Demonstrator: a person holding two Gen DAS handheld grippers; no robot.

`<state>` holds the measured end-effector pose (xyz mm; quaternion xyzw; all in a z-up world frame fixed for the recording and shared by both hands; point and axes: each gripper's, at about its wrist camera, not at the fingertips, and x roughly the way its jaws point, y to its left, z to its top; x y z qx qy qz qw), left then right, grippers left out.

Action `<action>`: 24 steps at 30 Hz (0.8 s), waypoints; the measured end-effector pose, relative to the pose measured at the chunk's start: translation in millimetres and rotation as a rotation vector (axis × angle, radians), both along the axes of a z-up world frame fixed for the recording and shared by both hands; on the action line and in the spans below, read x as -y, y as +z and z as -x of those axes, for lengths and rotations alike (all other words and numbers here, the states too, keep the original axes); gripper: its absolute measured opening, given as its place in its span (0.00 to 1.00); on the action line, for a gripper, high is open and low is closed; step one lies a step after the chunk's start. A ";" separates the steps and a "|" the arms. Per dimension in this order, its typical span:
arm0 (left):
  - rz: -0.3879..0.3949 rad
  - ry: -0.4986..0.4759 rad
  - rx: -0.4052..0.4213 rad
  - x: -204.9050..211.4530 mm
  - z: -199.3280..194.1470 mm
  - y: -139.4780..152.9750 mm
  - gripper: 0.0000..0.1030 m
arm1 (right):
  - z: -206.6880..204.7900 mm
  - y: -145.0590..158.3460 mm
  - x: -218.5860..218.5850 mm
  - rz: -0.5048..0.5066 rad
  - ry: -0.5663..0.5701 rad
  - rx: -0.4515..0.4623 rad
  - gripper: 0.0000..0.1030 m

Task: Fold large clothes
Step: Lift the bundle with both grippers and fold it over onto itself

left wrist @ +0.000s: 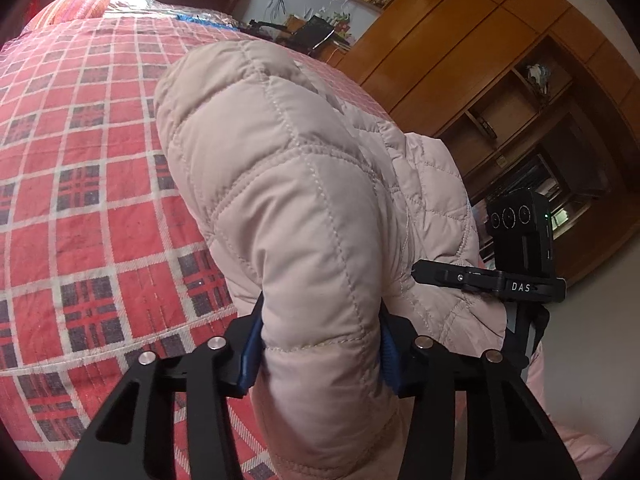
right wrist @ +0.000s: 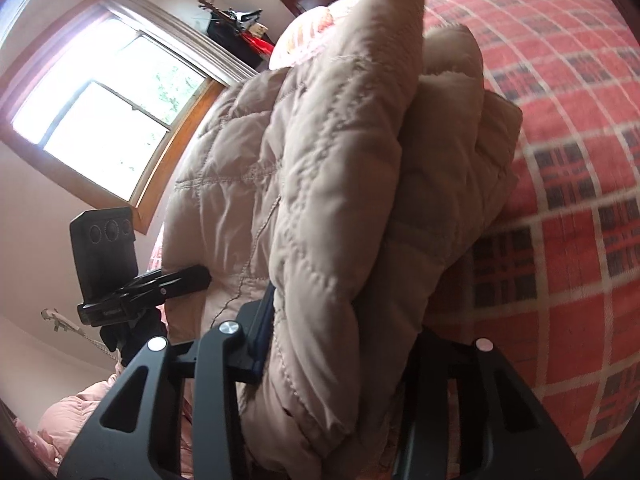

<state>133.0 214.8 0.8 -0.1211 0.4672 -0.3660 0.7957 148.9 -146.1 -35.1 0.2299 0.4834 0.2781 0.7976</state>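
Observation:
A pale pink quilted puffer jacket [left wrist: 288, 184] is bunched into a thick folded bundle and held up over the bed. My left gripper [left wrist: 320, 348] is shut on one end of the bundle, with its blue pads pressed into the padding on both sides. In the right wrist view the same jacket [right wrist: 320, 184] hangs in several stacked layers, and my right gripper [right wrist: 340, 348] is shut on its other end. The right finger of that gripper is hidden behind the fabric. Each view shows the other gripper's black body at the jacket's far side.
A bed with a red plaid cover [left wrist: 80, 184] lies under the jacket and stretches away to the pillows. Wooden cabinets and shelves [left wrist: 500, 60] stand to the right of the bed. A window [right wrist: 104, 120] is on the wall. More pink quilted fabric [right wrist: 72, 412] lies lower left.

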 end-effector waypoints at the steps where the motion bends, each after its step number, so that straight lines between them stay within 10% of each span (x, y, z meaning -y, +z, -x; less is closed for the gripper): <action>1: 0.005 0.010 0.011 -3.6 -0.1 4.0 0.46 | -1.5 8.2 -4.0 0.000 0.011 0.012 0.36; 13: 0.036 0.205 0.139 -95.2 -29.9 53.4 0.46 | -76.3 73.7 -102.9 0.034 0.154 0.112 0.36; 24: -0.079 0.314 0.060 -142.3 -101.6 2.0 0.49 | -160.9 9.3 -163.6 0.039 0.181 -0.044 0.36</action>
